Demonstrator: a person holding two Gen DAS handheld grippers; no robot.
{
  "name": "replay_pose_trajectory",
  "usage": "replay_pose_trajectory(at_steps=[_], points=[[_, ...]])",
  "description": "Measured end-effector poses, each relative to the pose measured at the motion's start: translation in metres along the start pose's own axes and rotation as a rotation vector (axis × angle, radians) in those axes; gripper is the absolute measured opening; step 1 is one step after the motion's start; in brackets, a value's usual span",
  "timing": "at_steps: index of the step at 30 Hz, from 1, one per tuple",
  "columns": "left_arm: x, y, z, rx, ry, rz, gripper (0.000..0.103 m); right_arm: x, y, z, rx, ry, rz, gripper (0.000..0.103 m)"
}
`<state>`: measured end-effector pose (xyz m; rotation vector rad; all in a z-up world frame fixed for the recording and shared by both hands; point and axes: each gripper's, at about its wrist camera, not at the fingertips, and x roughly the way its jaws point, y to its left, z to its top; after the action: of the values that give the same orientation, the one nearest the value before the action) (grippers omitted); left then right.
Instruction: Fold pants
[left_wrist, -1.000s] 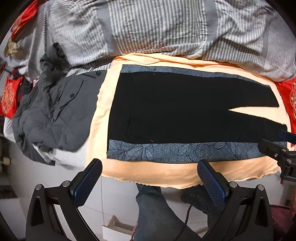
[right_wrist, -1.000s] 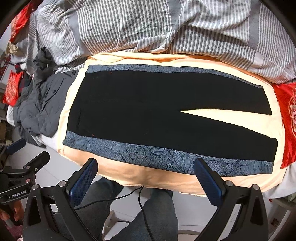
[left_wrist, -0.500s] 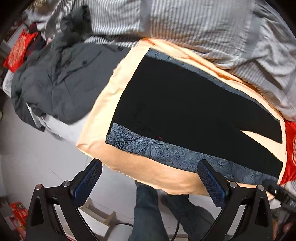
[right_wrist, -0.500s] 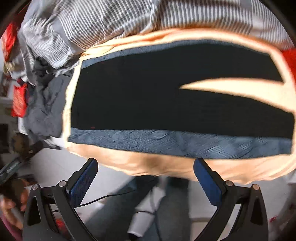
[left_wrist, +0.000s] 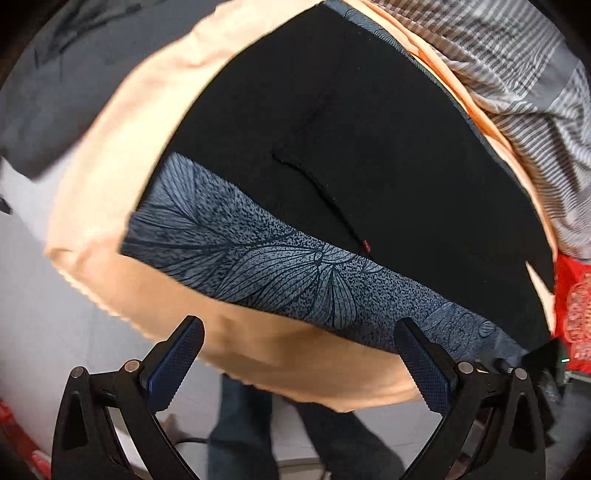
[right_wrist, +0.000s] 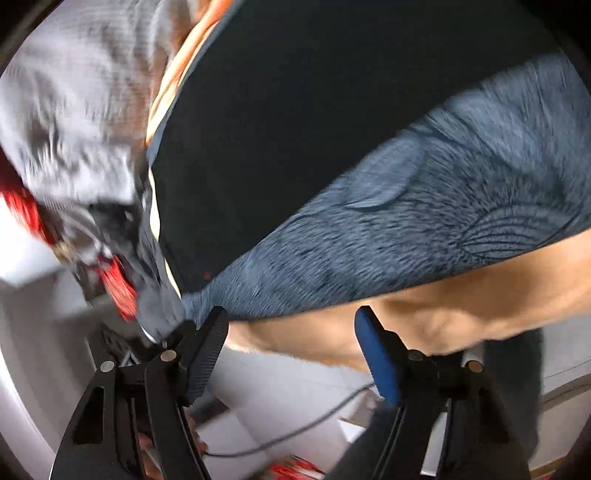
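Just above both open-jawed tools, pants (left_wrist: 369, 155) lie flat on bed (left_wrist: 122, 155), long axis lower-left to right; left hand-held gripper (left_wrist: 299, 365) empty, right hand-held gripper (right_wrist: 291, 347) closing, nothing between, at patterned edge.

Bed's near edge (left_wrist: 280, 365) unobstructed below pants (left_wrist: 369, 166); striped quilt (left_wrist: 517, 74) crowds far edge; grey jacket (left_wrist: 74, 92) blocks left corner.
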<state>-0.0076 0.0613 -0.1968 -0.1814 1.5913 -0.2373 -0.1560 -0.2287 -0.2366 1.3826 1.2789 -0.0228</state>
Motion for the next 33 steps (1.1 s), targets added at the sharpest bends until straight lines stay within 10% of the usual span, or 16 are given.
replay_pose_trajectory(at_steps=[9, 11, 17, 22, 26, 29, 33], points=[[0.019, 0.011, -0.003, 0.001, 0.024, -0.093, 0.103, 0.014, -0.035, 0.003, 0.124, -0.082, 0.206, 0.075], [0.02, 0.009, 0.0, 0.005, 0.02, -0.113, 0.103, 0.016, -0.03, 0.007, 0.139, -0.102, 0.274, 0.07], [0.018, 0.012, 0.013, -0.08, 0.003, -0.227, 0.103, 0.022, 0.0, 0.019, 0.147, -0.071, 0.372, 0.01], [0.013, 0.023, 0.027, -0.226, -0.023, -0.356, 0.103, 0.01, 0.02, 0.024, 0.114, -0.05, 0.372, 0.01], [0.009, 0.029, 0.037, -0.258, -0.058, -0.313, 0.102, 0.012, 0.024, 0.025, 0.108, -0.032, 0.339, 0.01], [0.026, 0.031, 0.043, -0.292, -0.003, -0.29, 0.052, 0.013, 0.024, 0.024, 0.101, -0.027, 0.322, 0.01], [0.024, 0.032, 0.047, -0.289, -0.011, -0.313, 0.017, 0.004, 0.019, 0.023, 0.063, -0.029, 0.272, 0.01]])
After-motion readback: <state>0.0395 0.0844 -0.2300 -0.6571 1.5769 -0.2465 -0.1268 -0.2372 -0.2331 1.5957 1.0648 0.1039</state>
